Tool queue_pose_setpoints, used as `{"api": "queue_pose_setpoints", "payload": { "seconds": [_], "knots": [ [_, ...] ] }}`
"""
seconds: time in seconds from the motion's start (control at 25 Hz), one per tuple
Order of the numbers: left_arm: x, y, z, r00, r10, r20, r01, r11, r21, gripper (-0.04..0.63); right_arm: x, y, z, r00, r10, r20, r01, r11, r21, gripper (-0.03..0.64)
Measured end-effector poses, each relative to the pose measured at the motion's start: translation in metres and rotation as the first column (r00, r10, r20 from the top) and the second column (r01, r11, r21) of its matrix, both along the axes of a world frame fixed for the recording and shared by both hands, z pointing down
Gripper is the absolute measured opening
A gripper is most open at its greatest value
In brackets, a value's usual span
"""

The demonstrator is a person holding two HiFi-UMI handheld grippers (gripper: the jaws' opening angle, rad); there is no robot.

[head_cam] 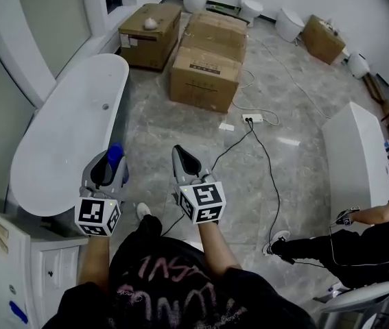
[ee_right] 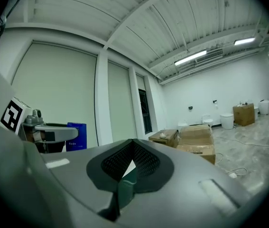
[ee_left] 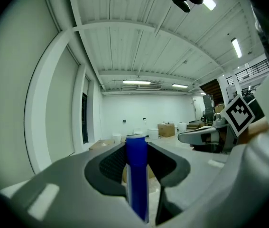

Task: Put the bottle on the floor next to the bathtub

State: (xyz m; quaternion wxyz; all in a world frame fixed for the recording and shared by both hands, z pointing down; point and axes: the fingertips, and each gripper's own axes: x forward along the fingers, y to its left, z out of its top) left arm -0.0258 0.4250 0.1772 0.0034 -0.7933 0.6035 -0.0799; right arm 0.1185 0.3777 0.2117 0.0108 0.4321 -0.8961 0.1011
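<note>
Bottle, head view: the blue bottle (head_cam: 115,157) sticks up out of the left gripper (head_cam: 106,166), held in the air at the bathtub (head_cam: 57,136) edge, not yet on the floor (head_cam: 180,115). The right gripper (head_cam: 184,162) is near it but apart.
Left gripper view: the fingers (ee_left: 109,164) are clamped on the bottle (ee_left: 136,175), one pad on each side, with its upper end just past the tips.
Right gripper view: the fingers (ee_right: 146,161) are closed together with nothing between them. The bottle (ee_right: 77,136) shows off to the left.
Handling: probably light, stiff plastic with a smooth wall that may slip. A mid-body hold looks best for setting it down upright.
</note>
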Motion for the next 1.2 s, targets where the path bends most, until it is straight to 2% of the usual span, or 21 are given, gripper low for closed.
{"api": "queue_pose_setpoints", "payload": {
  "seconds": [0.16,0.52,0.84,1.2],
  "knots": [
    [-0.016,-0.014,0.007,1.000,-0.008,-0.002,0.008,1.000,-0.018,0.149,-0.015,-0.015,0.004,1.000,-0.012,0.024,0.013,1.000,-0.008,0.014],
    [-0.046,-0.066,0.029,1.000,0.002,-0.014,-0.003,0.997,-0.072,0.147,-0.053,-0.076,0.026,0.999,-0.031,0.014,0.032,0.998,-0.059,0.014],
    [-0.072,-0.125,0.033,0.997,0.064,-0.053,-0.068,0.995,-0.079,0.147,-0.096,-0.144,0.022,1.000,-0.014,-0.019,0.013,0.998,-0.058,0.014],
    [-0.105,-0.164,0.032,0.990,0.124,-0.065,-0.128,0.989,-0.067,0.147,-0.133,-0.177,0.018,0.999,0.032,-0.027,-0.033,0.999,-0.041,0.014]
  ]
}}
